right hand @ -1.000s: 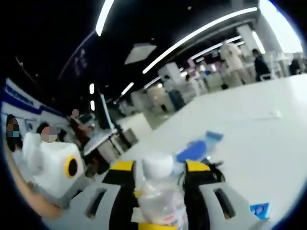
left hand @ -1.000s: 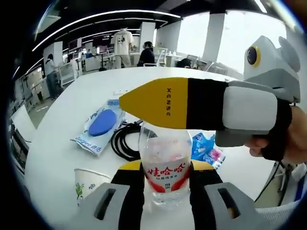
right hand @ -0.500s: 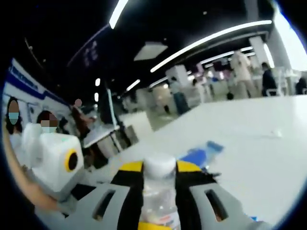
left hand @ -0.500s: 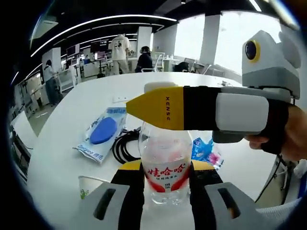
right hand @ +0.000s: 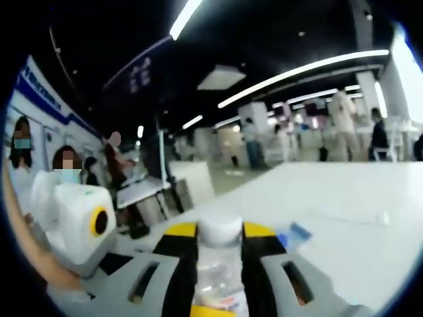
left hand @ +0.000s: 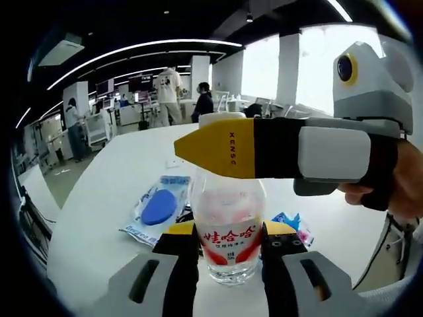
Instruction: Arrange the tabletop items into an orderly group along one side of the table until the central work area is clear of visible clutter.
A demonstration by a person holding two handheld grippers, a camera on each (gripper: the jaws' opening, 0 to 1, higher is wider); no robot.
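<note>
A clear water bottle (left hand: 228, 206) with a red and white label stands upright between the yellow and black jaws of my left gripper (left hand: 228, 232), which is shut on its body. My right gripper (left hand: 221, 148) comes in from the right, held by a hand, and its yellow jaws lie across the bottle's neck just under the white cap (left hand: 221, 119). In the right gripper view the same cap (right hand: 220, 226) sits squeezed between my right gripper (right hand: 220, 239) jaws. The left gripper's white body (right hand: 73, 224) shows at the left there.
On the white round table (left hand: 99, 198) lie a blue item in a clear packet (left hand: 158, 208), a black cable (left hand: 185, 215) beside it and a small blue and pink packet (left hand: 292, 226). People and desks stand far behind. The blue packet (right hand: 295, 232) also lies right of the jaws.
The right gripper's jaws have narrowed onto the cap since a second ago. Both views have tilted upward. A paper cup at the left view's lower left has slipped out of sight.
</note>
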